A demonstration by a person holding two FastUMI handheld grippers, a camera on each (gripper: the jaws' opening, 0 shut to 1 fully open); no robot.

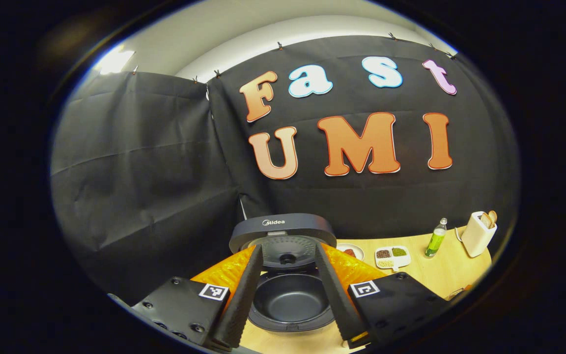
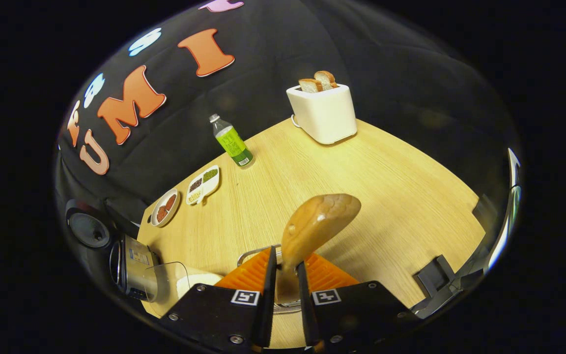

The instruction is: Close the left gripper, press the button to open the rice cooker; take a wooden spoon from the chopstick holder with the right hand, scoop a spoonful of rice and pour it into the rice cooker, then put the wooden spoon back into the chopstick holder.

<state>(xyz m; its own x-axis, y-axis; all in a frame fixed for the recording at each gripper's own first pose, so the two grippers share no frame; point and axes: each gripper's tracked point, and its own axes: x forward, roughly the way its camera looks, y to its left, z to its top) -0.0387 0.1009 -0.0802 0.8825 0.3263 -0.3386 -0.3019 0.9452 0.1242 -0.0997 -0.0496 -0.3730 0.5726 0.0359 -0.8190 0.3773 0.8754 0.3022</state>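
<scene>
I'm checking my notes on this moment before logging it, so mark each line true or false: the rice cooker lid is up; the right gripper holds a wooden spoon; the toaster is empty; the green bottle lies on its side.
1. The rice cooker lid is up. True; its dark inner pot is exposed.
2. The right gripper holds a wooden spoon. True; both fingers press on its handle.
3. The toaster is empty. False: two bread slices stick out of its top.
4. The green bottle lies on its side. False: it stands upright on the table.
</scene>
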